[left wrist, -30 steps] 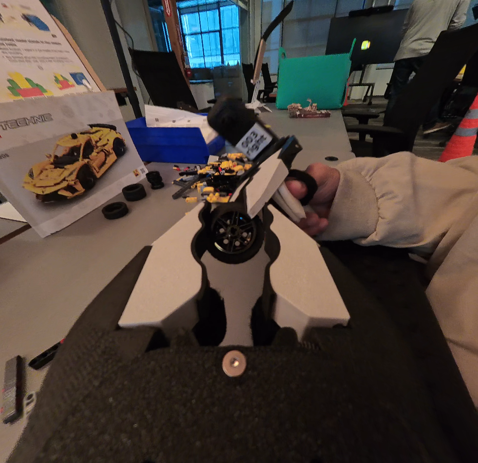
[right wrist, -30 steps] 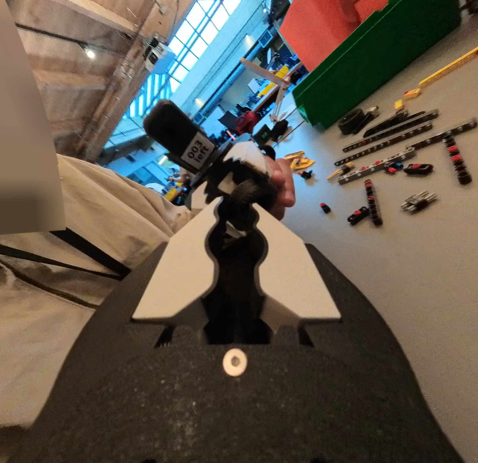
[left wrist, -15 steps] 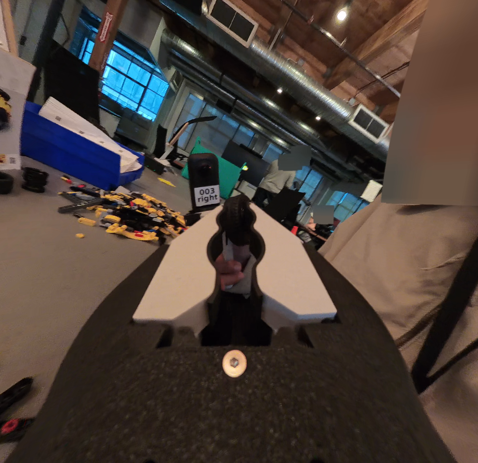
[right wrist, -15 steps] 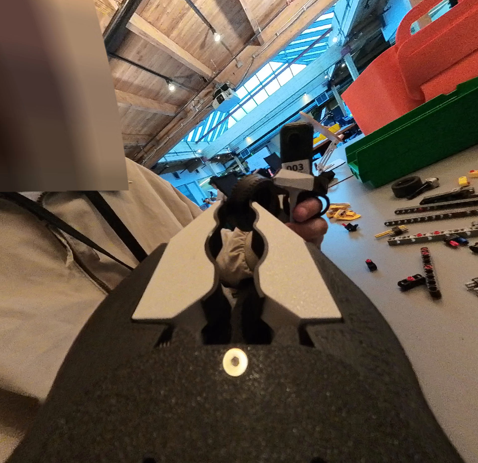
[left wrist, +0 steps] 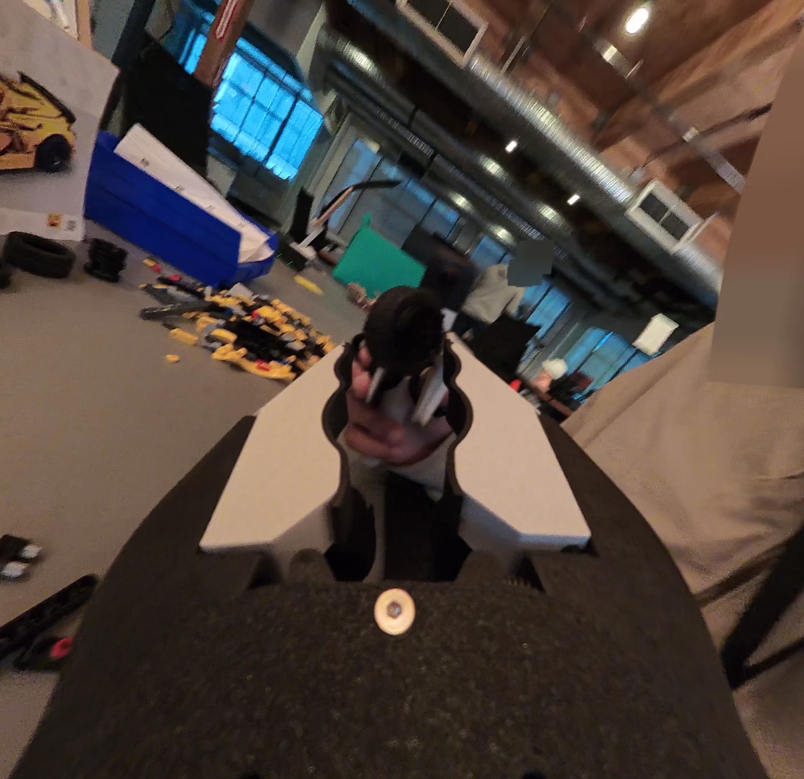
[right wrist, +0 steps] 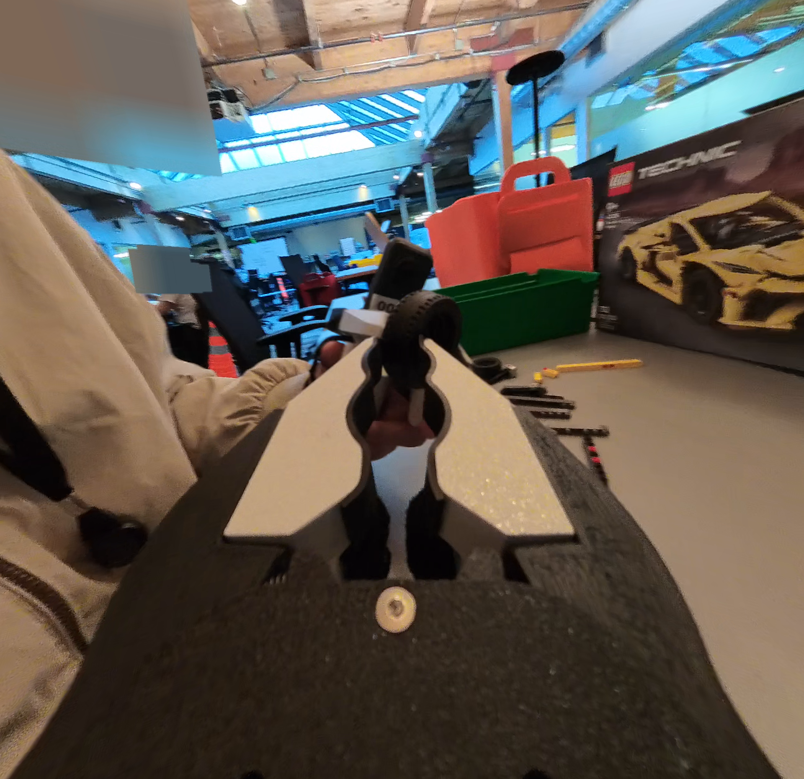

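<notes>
Fingers [left wrist: 283, 453] of left gripper [left wrist: 401, 351] and right gripper [right wrist: 404, 358] tight on blurred tyre [right wrist: 424, 318], hub hidden

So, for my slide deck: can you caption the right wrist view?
Right gripper and the other gripper pinch a black toy tyre above a grey table.

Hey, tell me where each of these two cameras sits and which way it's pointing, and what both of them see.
Left wrist view: sits on the left tongs, tilted up toward ceiling ducts, past a yellow brick pile and blue bin; a hand and beige sleeve show.
Right wrist view: sits on the right tongs, facing a green bin and car box; beige jacket at left.
Shared: a black tyre at both tips.
</notes>
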{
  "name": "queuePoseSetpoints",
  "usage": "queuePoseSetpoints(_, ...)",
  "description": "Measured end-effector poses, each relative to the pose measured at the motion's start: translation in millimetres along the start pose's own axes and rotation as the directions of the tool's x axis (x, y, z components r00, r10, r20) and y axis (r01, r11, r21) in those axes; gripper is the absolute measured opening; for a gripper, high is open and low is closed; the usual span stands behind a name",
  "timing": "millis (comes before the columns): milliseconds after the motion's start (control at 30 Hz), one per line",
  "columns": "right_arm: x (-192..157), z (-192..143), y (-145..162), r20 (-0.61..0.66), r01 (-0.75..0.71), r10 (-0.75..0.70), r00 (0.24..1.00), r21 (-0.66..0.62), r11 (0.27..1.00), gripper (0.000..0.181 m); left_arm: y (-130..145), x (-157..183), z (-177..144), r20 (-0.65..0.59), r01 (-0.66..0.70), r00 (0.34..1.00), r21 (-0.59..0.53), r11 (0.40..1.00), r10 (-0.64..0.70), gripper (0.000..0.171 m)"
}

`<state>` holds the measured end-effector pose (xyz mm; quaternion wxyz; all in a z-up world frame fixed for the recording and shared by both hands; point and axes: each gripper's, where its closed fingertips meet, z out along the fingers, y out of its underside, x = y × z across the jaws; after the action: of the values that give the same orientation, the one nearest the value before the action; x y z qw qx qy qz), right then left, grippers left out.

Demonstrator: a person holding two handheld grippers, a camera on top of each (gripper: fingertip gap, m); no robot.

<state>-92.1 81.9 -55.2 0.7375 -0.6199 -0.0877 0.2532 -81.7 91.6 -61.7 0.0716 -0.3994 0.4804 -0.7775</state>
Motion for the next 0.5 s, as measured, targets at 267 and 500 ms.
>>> queuePoseSetpoints(267,-33.7,-0.1,-10.4,0.339,-0.412,0.397,0.853,-0.028,0.911,0.016,-1.0,40.6,-1.4,-0.254,0.081,0.964,-0.003,0.997,-0.079,0.019)
queuePoseSetpoints(500,-25.7,-3.8,-9.1,0.404,-0.651,0.628,0.666,-0.098,0.753,0.016,14.9,36.1,2.7,-0.210,0.010,0.977,-0.077,0.997,-0.026,0.018)
